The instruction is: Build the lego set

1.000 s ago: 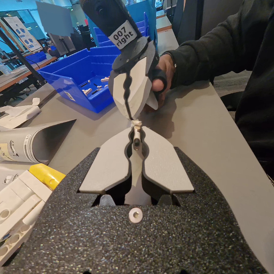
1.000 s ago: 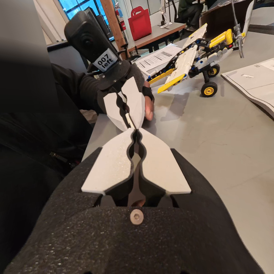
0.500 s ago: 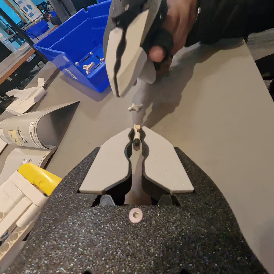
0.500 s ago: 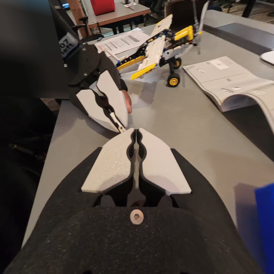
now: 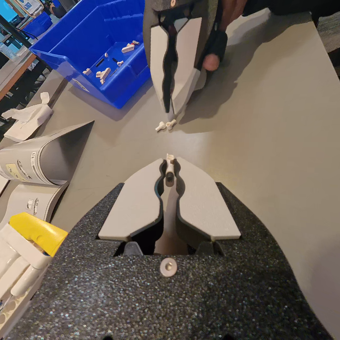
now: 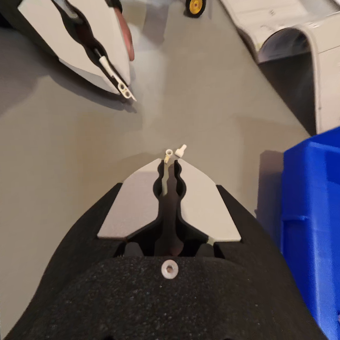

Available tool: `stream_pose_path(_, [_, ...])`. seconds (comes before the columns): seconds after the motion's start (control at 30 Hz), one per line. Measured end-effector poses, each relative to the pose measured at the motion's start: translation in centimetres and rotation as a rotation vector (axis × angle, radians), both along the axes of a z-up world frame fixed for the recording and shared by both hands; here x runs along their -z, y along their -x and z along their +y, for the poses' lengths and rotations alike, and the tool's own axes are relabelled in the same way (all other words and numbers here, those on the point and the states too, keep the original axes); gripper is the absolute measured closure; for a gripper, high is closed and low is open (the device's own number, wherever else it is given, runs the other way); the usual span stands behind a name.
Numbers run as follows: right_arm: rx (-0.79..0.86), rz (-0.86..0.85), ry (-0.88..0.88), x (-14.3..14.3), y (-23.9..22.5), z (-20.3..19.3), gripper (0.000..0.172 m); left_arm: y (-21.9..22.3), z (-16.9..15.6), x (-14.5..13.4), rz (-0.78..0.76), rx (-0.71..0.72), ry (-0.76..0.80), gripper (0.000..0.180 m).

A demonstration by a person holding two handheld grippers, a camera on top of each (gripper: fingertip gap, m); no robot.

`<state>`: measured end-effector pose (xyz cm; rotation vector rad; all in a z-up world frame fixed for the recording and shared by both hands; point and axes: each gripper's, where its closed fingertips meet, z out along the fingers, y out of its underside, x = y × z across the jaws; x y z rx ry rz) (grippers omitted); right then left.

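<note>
My left gripper [image 5: 170,159] is shut on a small white connector piece [image 5: 169,165] with a dark end, held lengthwise between the fingertips above the grey table [image 5: 257,147]. It also shows in the right wrist view [image 6: 114,73] at the upper left. My right gripper [image 6: 169,161] is slightly open and points down at the table. Two small white pegs [image 6: 168,153] [image 6: 181,151] lie on the table just past its fingertips, one peg's stem beside the left fingertip, not gripped. In the left wrist view the right gripper [image 5: 170,110] hovers just behind these pegs [image 5: 165,126].
A blue bin [image 5: 88,46] with several small parts stands beyond the pegs, and shows close on the right [image 6: 312,202]. A curled instruction booklet [image 5: 36,160], crumpled paper [image 5: 27,117] and a white and yellow model [image 5: 27,244] lie at the left. A person's hand [image 5: 211,60] holds the right gripper.
The right gripper was shut against the tip of the left gripper's piece, then pulled away; small white pegs ended up on the table. It came down over them and opened slightly. The left grip is unchanged.
</note>
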<state>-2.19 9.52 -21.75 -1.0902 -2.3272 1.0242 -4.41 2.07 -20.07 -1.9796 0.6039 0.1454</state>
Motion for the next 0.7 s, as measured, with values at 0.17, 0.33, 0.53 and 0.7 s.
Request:
stream_pose_path(0.17, [0.055, -0.081, -0.093, 1.0, 0.4, -0.3, 0.157, 0.0, -0.1, -0.1, -0.003, -0.002, -0.005, 0.173])
stream_pose_path(0.33, [0.054, -0.098, -0.123, 1.4, 0.2, -0.9, 0.166, -0.2, -0.1, 0.3, 0.022, 0.006, 0.017, 0.173])
stream_pose_path(0.53, [0.041, -0.045, -0.151, 1.4, 0.7, -1.6, 0.167, -0.3, -0.2, 1.6, 0.095, 0.000, 0.093, 0.173])
stream_pose_path(0.7, [0.007, 0.005, -0.136, 0.9, 1.1, -2.6, 0.167, 0.0, -0.1, 1.7, 0.070, -0.010, 0.110, 0.173])
